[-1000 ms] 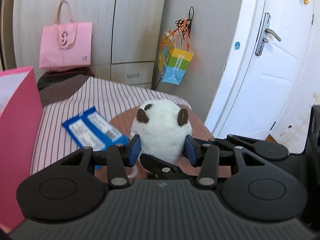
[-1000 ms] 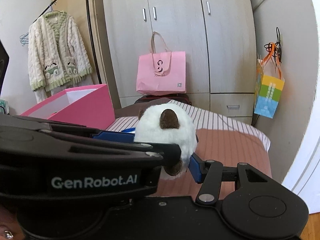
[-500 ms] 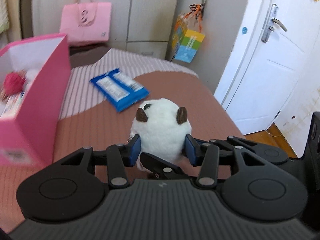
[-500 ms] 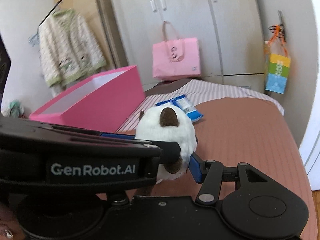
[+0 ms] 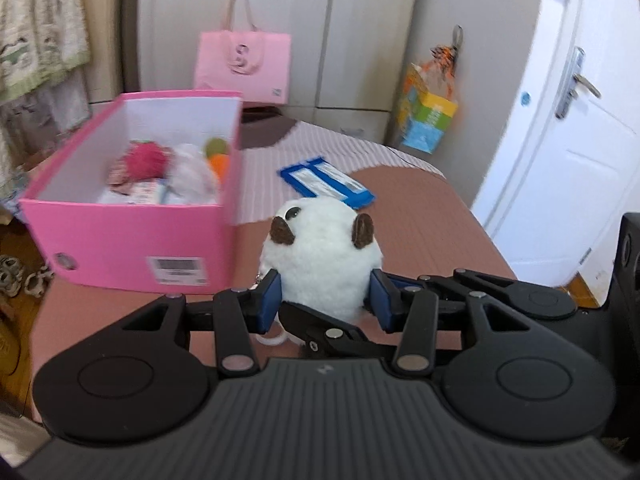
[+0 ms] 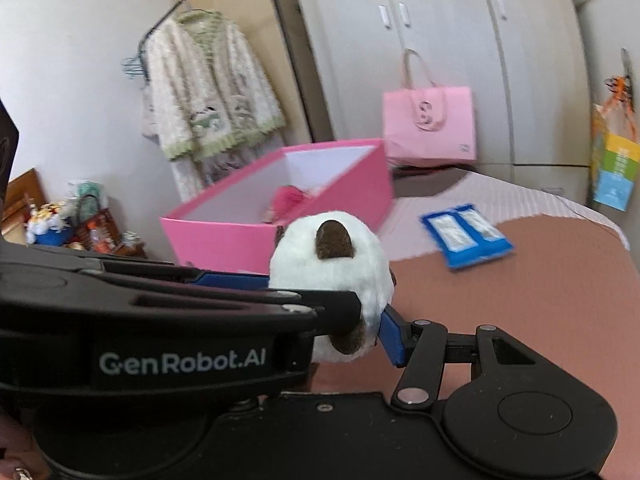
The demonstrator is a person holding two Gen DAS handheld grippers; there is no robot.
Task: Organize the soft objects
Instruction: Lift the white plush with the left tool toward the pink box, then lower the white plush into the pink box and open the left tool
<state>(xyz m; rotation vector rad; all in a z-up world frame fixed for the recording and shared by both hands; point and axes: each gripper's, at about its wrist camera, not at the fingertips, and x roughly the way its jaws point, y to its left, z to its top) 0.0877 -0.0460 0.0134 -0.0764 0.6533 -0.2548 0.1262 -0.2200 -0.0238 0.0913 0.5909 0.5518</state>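
A white plush toy (image 5: 320, 256) with brown ears is held between the blue pads of my left gripper (image 5: 325, 298), which is shut on it above the brown bed. It also shows in the right wrist view (image 6: 332, 280), where the left gripper's body crosses in front. Only the right finger (image 6: 394, 336) of my right gripper shows, close beside the toy; its other finger is hidden. An open pink box (image 5: 132, 204) holding several soft things stands to the left; it also shows in the right wrist view (image 6: 280, 216).
A blue packet (image 5: 326, 180) lies on the bed (image 5: 432, 216) behind the toy, also in the right wrist view (image 6: 466, 236). A pink bag (image 5: 242, 66) stands by the wardrobe. A colourful bag (image 5: 428, 118) hangs on the wall. A white door (image 5: 560, 140) is at the right.
Both grippers have swung left with the plush toy still held. The pink box has come into fuller view, with its contents showing.
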